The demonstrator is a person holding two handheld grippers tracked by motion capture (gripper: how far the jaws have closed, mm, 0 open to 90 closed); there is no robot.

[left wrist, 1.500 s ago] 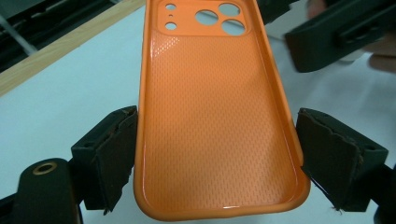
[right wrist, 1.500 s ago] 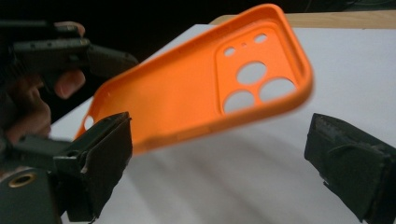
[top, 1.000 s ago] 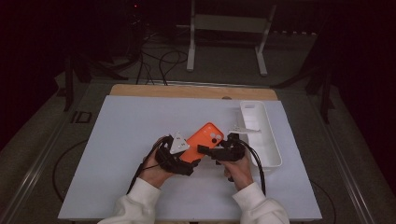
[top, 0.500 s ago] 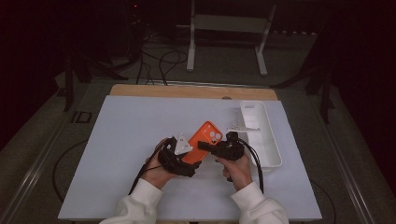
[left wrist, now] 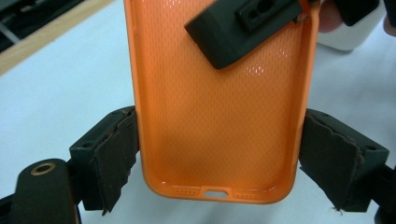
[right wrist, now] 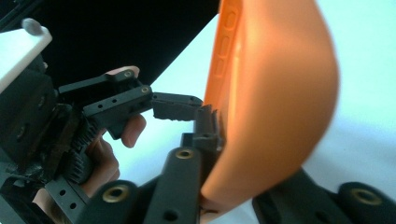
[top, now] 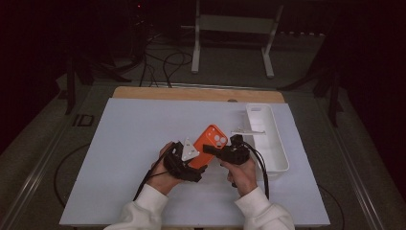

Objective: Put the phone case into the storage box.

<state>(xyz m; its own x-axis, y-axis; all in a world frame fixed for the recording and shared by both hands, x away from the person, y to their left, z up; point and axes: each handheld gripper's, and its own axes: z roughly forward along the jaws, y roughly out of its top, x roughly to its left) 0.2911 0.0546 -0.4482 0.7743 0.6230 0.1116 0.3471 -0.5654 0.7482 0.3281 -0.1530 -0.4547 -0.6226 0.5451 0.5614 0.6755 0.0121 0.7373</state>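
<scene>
the left gripper (left wrist: 219, 154) clamps the orange phone case (left wrist: 219, 107) across its width above the white table (top: 124, 143). the right gripper (top: 210, 149) has just been closing, and its jaws now pinch the case's side wall

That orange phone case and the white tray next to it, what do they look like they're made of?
The orange phone case looks like soft silicone or rubbery plastic: matte, with a fine dimpled pattern inside, and its wall bows in the right gripper view. The white tray looks like hard moulded plastic, smooth and slightly glossy with thin upright walls. Neither can be told for certain by look alone.
</scene>
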